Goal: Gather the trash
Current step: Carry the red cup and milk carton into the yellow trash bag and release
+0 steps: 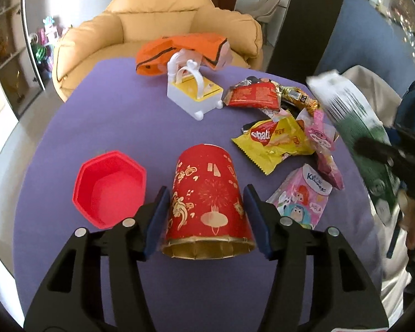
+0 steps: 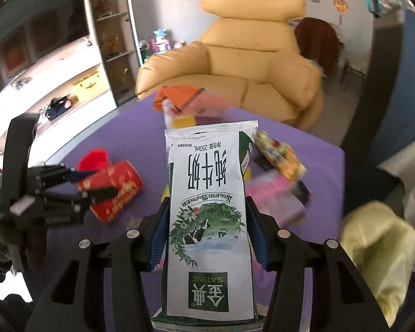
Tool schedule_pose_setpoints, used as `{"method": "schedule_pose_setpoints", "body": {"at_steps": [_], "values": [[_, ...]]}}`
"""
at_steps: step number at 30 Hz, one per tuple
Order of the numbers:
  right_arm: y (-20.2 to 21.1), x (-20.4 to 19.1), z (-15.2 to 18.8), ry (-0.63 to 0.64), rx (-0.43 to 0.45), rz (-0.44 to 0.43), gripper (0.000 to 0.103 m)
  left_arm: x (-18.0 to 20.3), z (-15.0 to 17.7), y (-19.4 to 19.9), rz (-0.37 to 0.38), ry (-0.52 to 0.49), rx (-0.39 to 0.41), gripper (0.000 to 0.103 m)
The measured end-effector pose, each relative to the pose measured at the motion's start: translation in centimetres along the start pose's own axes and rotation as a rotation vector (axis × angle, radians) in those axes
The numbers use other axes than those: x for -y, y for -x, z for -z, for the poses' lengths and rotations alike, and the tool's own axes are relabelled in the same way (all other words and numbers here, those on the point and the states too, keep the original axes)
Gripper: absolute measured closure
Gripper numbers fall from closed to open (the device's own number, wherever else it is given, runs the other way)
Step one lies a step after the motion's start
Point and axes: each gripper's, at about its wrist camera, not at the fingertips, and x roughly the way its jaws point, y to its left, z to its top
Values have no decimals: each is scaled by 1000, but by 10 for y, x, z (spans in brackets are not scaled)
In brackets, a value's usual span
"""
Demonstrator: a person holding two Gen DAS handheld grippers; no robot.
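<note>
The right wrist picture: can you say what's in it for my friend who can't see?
The right tool is shut on a white and green milk carton above a purple table. To the left, the left tool straddles a red paper cup lying on its side, with a yellow armchair behind.

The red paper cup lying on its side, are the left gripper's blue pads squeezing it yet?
Apart. In the left wrist view, purple tablecloth shows between the red paper cup and each pad of the left gripper.
</note>
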Motion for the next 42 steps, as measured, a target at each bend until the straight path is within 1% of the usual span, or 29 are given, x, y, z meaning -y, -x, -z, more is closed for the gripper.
{"method": "schedule_pose_setpoints", "body": {"at_steps": [3,4,6,9,12,15,18,19,21,25,28,30,34,40,41,42], "values": [[13,13,12,-47,29,17,54,6,-2,3,-9,3,14,55],[19,16,15,-51,48,34,54,10,-3,9,2,5,30,55],[32,26,22,-57,82,60,54,22,-10,22,21,-2,74,55],[54,45,26,-89,136,113,54,50,-24,41,39,-41,159,55],[79,68,33,-128,181,174,54,88,-38,50,102,-84,217,55],[99,92,41,-162,204,248,54,123,-46,46,161,-120,230,54],[115,114,50,-183,220,338,54,164,-52,32,231,-155,217,54],[120,121,54,-189,225,367,54,175,-53,27,243,-162,210,54],[127,137,62,-207,233,421,54,197,-53,20,257,-177,194,54],[135,160,74,-237,235,476,54,235,-57,-1,281,-192,156,54],[138,178,83,-263,236,496,54,257,-60,-15,316,-199,127,54],[137,187,86,-282,236,499,54,271,-63,-25,363,-207,94,53],[136,206,101,-321,235,496,54,288,-65,-40,437,-213,43,53],[127,216,108,-356,228,482,54,303,-73,-63,481,-204,21,51],[126,216,107,-357,229,482,54,302,-74,-67,498,-199,16,49],[124,216,106,-358,231,482,54,300,-75,-71,534,-191,7,40]]}}
